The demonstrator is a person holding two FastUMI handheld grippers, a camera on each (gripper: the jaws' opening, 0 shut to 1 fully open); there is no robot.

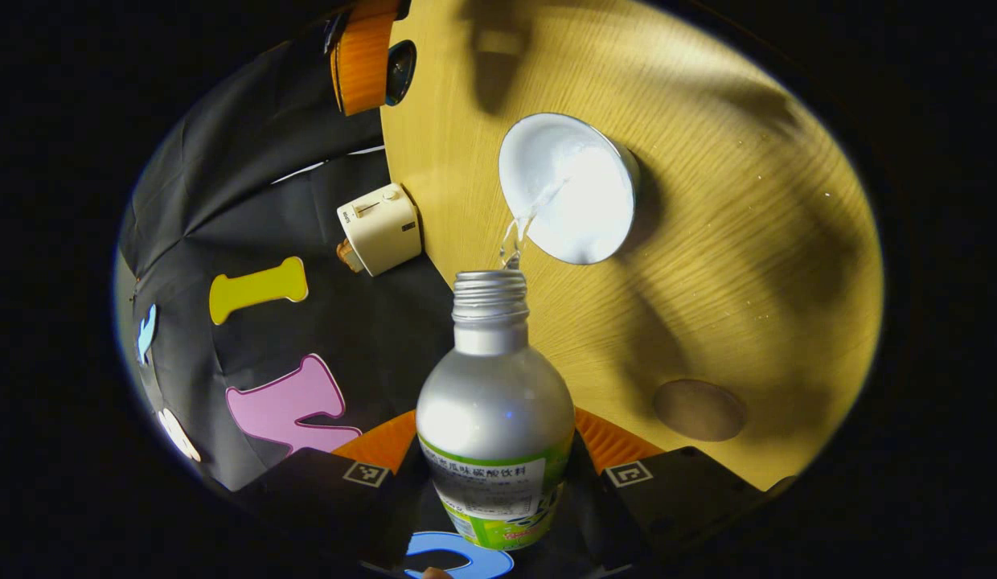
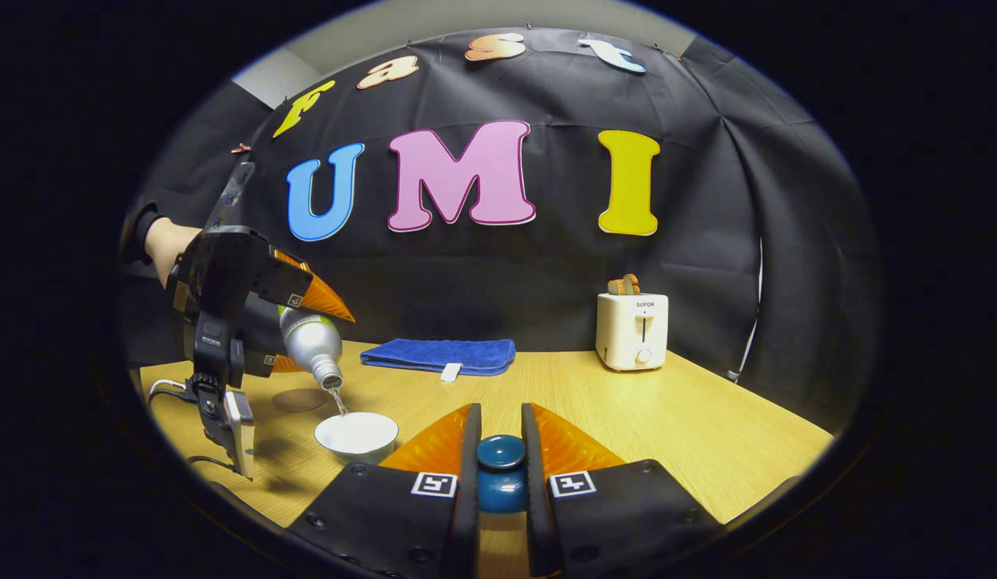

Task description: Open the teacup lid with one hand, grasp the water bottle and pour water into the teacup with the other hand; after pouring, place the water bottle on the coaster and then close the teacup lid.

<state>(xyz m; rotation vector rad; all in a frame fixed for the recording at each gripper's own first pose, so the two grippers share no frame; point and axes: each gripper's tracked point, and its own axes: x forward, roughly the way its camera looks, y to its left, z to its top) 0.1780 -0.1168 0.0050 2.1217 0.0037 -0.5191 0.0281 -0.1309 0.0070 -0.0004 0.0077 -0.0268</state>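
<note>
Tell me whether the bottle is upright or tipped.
Tipped. In the right gripper view the bottle slants neck-down in the left tool, and water runs from its mouth into the white cup.

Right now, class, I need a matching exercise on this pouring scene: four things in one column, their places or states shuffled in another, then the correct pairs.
Things
1. water bottle
2. teacup
3. teacup lid
4. coaster

Places or states
A. bare on the table, nothing on it
B. tilted, water running from its mouth
C. held between the right tool's fingers
D. open on the table, taking in water

Pairs: 1-B, 2-D, 3-C, 4-A
</note>
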